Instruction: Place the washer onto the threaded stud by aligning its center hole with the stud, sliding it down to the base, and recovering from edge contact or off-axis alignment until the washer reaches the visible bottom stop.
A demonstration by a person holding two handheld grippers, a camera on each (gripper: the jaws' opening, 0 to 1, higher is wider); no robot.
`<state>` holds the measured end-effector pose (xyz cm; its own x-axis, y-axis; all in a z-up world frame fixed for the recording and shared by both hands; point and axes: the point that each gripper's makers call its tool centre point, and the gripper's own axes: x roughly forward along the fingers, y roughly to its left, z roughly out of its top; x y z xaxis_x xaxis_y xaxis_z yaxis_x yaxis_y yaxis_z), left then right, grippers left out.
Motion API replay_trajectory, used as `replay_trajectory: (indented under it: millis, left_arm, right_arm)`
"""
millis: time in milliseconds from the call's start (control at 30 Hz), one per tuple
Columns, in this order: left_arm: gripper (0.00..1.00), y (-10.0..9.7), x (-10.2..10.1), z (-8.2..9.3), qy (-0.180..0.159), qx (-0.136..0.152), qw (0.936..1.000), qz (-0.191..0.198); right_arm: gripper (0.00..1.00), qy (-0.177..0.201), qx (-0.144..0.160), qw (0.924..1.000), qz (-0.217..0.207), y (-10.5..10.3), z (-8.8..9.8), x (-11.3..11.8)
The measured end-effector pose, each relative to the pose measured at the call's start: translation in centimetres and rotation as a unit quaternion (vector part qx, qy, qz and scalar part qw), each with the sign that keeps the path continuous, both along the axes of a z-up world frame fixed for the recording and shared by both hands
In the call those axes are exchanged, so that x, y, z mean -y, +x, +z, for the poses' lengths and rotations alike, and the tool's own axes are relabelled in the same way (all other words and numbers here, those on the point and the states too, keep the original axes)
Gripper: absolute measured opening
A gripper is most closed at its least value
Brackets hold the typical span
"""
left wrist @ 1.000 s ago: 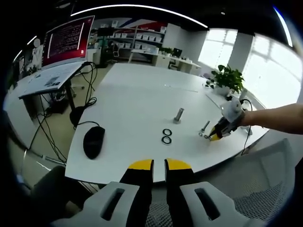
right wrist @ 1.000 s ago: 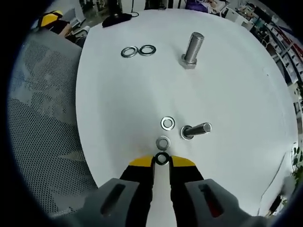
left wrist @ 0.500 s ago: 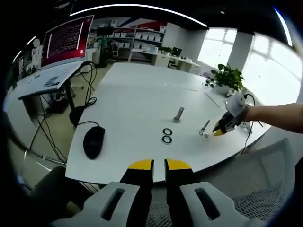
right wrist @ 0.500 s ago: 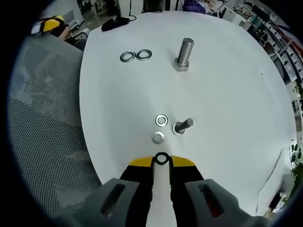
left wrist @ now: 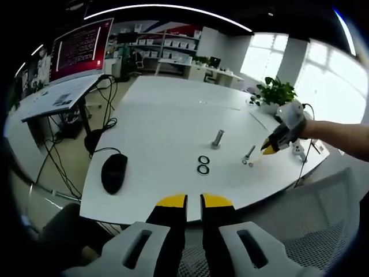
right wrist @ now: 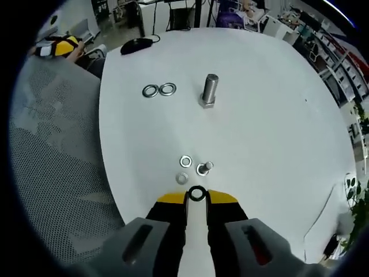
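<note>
Lifting higher above the white round table's (right wrist: 277,127) near edge, the right gripper (right wrist: 196,197) is pinching the small dark steel washer (right wrist: 197,194), which risks slipping before reaching the upright threaded stud (right wrist: 209,90).

Right gripper (right wrist: 196,196) raised on an outstretched forearm (left wrist: 340,135), jaws pinched tight; left gripper (left wrist: 193,201) low, jaws together.

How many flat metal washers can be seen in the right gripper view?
5: two side by side left of the upright bolt, two beside the small bolt, one gripped by the right gripper.
</note>
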<state>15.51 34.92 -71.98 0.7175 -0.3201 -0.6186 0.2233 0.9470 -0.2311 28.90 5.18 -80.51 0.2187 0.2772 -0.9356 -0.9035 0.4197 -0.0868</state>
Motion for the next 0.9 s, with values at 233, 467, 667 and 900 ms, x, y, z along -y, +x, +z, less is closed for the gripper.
replay_trajectory:
  millis: [233, 467, 667, 900]
  left_arm:
    - [0.06, 0.0, 0.0, 0.0, -0.001, 0.001, 1.0, 0.001]
    - [0.06, 0.0, 0.0, 0.1, -0.002, 0.003, 1.0, 0.002]
    - [0.06, 0.0, 0.0, 0.1, -0.003, 0.004, 1.0, 0.004]
    - [0.07, 0.0, 0.0, 0.0, -0.001, 0.001, 1.0, -0.001]
  right_arm:
    - [0.13, 0.004, 0.018, 0.9998, 0.008, 0.6, 0.9, -1.0]
    - [0.13, 0.005, 0.04, 0.9992, 0.008, 1.5, 1.0, -1.6]
    - [0.13, 0.003, 0.047, 0.9989, 0.008, 1.8, 0.7, -1.8]
    - [0.13, -0.002, 0.045, 0.999, 0.006, 2.2, 0.3, -1.9]
